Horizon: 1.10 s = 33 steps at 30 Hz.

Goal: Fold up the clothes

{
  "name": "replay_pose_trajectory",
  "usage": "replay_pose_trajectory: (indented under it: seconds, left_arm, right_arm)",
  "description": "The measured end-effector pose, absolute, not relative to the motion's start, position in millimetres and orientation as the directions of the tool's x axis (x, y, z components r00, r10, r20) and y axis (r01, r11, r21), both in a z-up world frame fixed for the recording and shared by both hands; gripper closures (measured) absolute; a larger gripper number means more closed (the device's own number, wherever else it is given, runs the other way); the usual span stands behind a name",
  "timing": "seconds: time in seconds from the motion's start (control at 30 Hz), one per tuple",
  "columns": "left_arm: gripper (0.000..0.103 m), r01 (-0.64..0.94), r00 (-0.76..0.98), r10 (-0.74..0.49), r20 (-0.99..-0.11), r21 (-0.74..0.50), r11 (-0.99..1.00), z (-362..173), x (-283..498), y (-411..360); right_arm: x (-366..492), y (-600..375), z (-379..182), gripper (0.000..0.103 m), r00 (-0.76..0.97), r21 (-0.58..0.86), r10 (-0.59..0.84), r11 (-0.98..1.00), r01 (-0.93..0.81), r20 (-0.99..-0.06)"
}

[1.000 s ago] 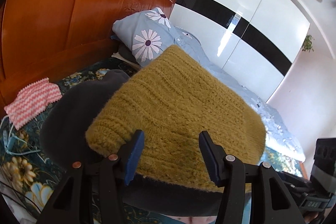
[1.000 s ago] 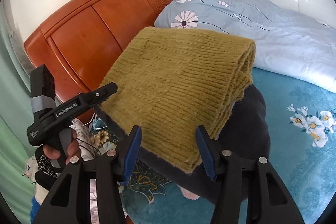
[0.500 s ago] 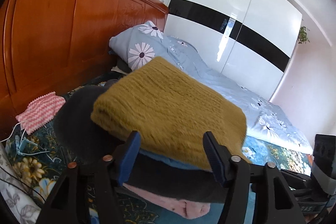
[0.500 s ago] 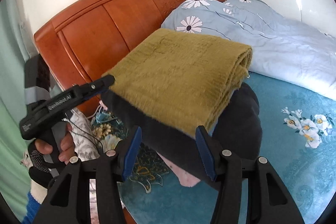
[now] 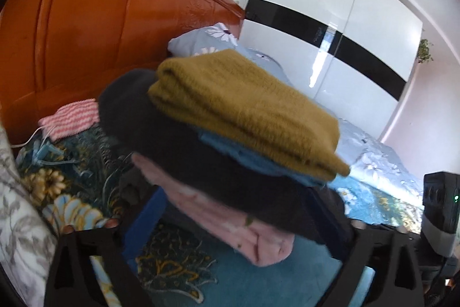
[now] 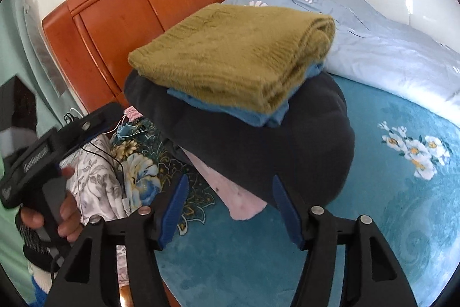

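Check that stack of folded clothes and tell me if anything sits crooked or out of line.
The stack is uneven. The mustard sweater and blue garment sit well inside the wider dark garment, whose edge droops. The pink garment at the bottom pokes out at one corner.

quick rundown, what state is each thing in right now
mustard sweater: folded, top of the stack
blue garment: folded, under the sweater
dark garment: folded, under the blue one
pink garment: folded, bottom of the stack
pink striped cloth: lying apart by the headboard
left tool: open
right tool: open
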<state>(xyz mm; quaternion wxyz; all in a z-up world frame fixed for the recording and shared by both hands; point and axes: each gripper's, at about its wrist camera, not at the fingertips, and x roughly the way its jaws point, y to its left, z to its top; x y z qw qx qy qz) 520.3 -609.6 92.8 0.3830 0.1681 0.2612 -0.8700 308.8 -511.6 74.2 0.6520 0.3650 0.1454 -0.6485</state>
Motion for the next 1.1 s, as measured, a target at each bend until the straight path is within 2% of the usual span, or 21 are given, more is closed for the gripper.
replay_pose_trajectory:
  seconds: [0.03, 0.17, 0.27, 0.67, 0.8, 1.1]
  left_arm:
    - [0.000, 0.763, -0.640, -0.589, -0.493, -0.322, -0.560, 88, 522, -606]
    - [0.000, 0.798, -0.601, -0.618, -0.507, -0.337, -0.500, 69, 534, -595]
    - [0.000, 0.826, -0.562, -0.638, -0.526, -0.323, -0.461, 58, 539, -585]
    - [0.000, 0.852, -0.521, -0.618, -0.589, -0.306, -0.426, 27, 540, -553]
    - [0.000, 0.867, -0.494, -0.635, -0.593, -0.287, -0.407, 25, 541, -546]
    - [0.000, 0.885, -0.460, -0.667, -0.586, -0.242, -0.398, 28, 538, -532]
  right_arm:
    - [310, -510, 71, 0.028, 0.115, 0.290, -0.739, -0.113, 0.950, -0.664]
    - [320, -504, 59, 0.027, 0.103, 0.270, -0.730, -0.114, 0.956, -0.675]
    - [324, -497, 53, 0.020, 0.083, 0.256, -0.728, -0.130, 0.958, -0.681]
    - [330, -470, 44, 0.019, 0.031, 0.209, -0.723, -0.158, 0.965, -0.690]
    - [338, -462, 42, 0.006, 0.015, 0.177, -0.724, -0.149, 0.973, -0.690]
    - [340, -444, 46, 0.006, -0.009, 0.160, -0.744, -0.155, 0.975, -0.668]
